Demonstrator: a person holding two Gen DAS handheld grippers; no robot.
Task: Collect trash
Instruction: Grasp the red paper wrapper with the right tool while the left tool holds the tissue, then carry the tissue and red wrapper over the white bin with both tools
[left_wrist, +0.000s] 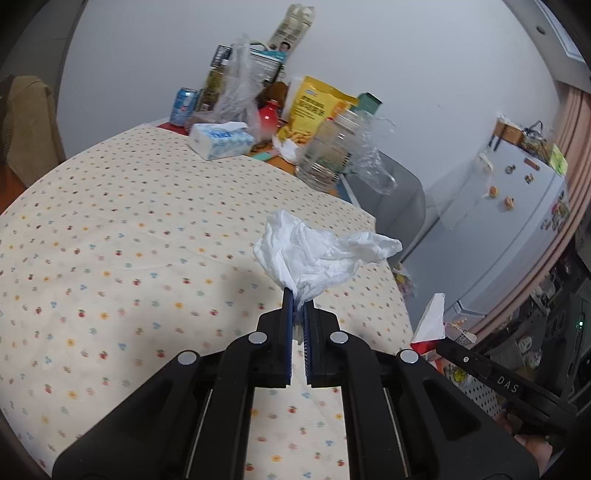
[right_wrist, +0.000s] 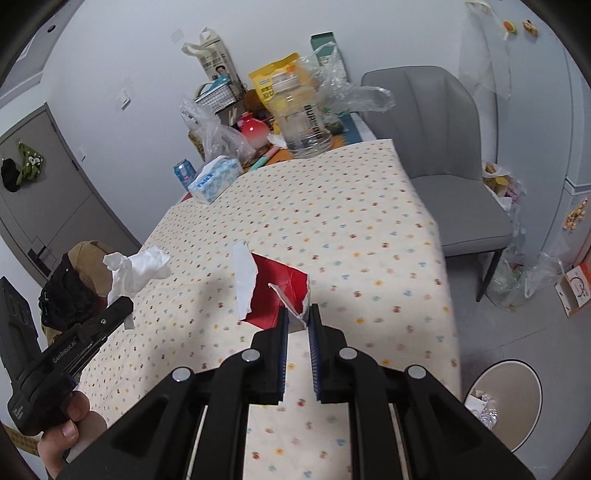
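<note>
Left wrist view: left gripper (left_wrist: 299, 295) pinches a crumpled tissue (left_wrist: 314, 254) above the table (left_wrist: 110, 221); right gripper (right_wrist: 297, 314) clamps torn red-and-white paper (right_wrist: 273, 291). Both thin holds could slip before reaching the bin (right_wrist: 517, 391).

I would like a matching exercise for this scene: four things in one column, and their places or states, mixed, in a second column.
Things:
1. crumpled tissue
2. torn red paper
3. tissue box
4. grey chair

Places or states:
A. beside the table
B. lying at the table's far end
C. held by the left gripper
D. held by the right gripper

Pairs: 1-C, 2-D, 3-B, 4-A
</note>
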